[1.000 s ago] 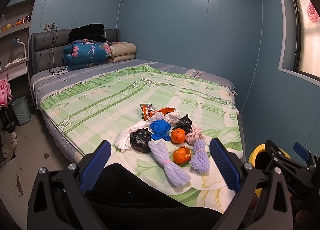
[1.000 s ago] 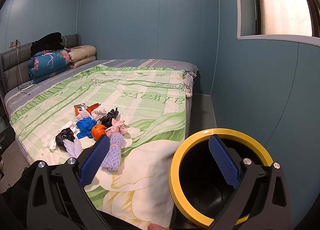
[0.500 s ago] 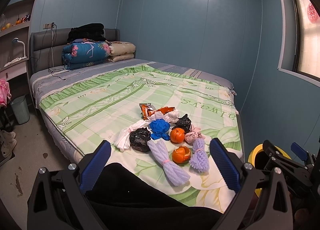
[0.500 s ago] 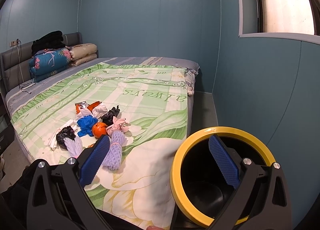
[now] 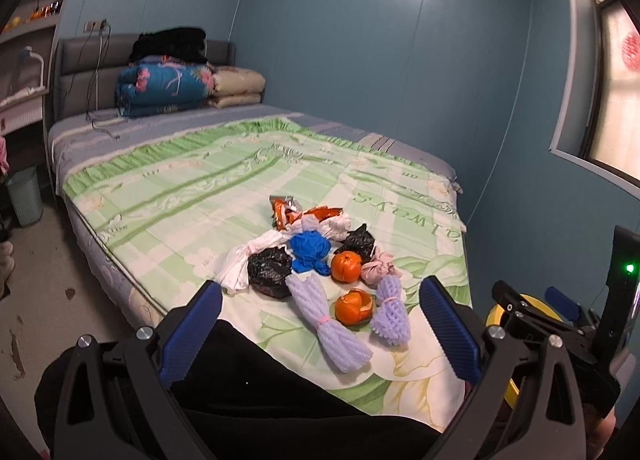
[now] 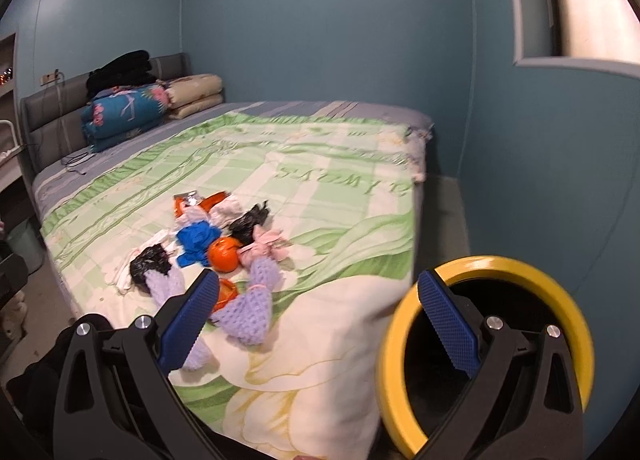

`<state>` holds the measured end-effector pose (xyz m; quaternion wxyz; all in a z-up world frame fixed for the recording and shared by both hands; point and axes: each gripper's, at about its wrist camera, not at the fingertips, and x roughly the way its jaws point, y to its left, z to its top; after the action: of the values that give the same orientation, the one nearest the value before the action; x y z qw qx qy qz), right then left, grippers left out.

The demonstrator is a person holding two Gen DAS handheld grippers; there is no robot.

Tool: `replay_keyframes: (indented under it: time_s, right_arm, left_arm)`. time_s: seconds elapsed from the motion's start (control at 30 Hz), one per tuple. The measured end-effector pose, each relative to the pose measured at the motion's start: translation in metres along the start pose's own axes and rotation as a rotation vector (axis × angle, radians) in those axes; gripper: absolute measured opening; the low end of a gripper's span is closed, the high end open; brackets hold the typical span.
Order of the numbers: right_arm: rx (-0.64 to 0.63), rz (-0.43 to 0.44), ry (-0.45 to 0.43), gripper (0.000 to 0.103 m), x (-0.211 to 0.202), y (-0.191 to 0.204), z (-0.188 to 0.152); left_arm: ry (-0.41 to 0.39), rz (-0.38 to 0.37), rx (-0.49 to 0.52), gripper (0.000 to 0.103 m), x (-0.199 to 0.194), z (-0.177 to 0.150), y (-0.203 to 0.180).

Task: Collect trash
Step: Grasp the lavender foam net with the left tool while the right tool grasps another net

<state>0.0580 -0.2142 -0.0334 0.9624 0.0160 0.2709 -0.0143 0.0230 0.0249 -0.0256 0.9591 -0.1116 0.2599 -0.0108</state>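
Observation:
A heap of trash lies on the green bedspread [image 5: 192,196] near the bed's foot: two purple foam nets [image 5: 328,324] [image 5: 390,314], an orange [image 5: 346,266], orange peel [image 5: 354,306], black bags [image 5: 269,269], a blue wad [image 5: 310,250], a pink wad [image 5: 376,267] and an orange wrapper [image 5: 286,212]. My left gripper [image 5: 320,324] is open, just short of the heap with nothing between its fingers. My right gripper [image 6: 318,316] is open too, with the yellow-rimmed black bin [image 6: 560,300] behind its right finger and a purple net [image 6: 250,310] by its left.
Folded quilts [image 5: 172,86] and dark clothes are stacked at the headboard. A small green waste basket [image 5: 24,196] stands on the floor left of the bed. Blue walls close in behind and to the right, with a window [image 5: 616,100]. A dark-clothed leg [image 5: 248,388] fills the lower foreground.
Both grippers have moved closer to the bed, so the trash heap looks larger. The right view has swung slightly left and is blurred. Nothing was taken hold of.

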Motion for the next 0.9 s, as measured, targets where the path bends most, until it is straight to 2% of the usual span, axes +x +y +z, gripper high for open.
replay_keyframes:
  time_s: [0.17, 0.3, 0.4, 0.53, 0.77, 0.9]
  right_arm:
    - [-0.007, 0.049, 0.069, 0.095, 0.029, 0.009, 0.0]
    - [-0.028, 0.092, 0.112, 0.095, 0.051, 0.019, 0.001]
    - [-0.032, 0.123, 0.177, 0.095, 0.071, 0.025, -0.002]
    - [-0.063, 0.103, 0.214, 0.095, 0.088, 0.033, -0.006]
    - [-0.01, 0.075, 0.294, 0.095, 0.111, 0.021, 0.0]
    - [0.031, 0.141, 0.378, 0.095, 0.126, 0.012, 0.018]
  left_arm:
    - [0.04, 0.056, 0.026, 0.095, 0.03, 0.011, 0.02]
    - [0.098, 0.083, 0.056, 0.095, 0.062, 0.019, 0.039]
    - [0.141, 0.109, 0.076, 0.095, 0.088, 0.026, 0.055]
    - [0.206, 0.088, 0.086, 0.095, 0.11, 0.023, 0.064]
    - [0.344, 0.003, 0.125, 0.095, 0.147, 0.003, 0.043]
    - [0.414, -0.019, 0.129, 0.095, 0.165, -0.008, 0.03]
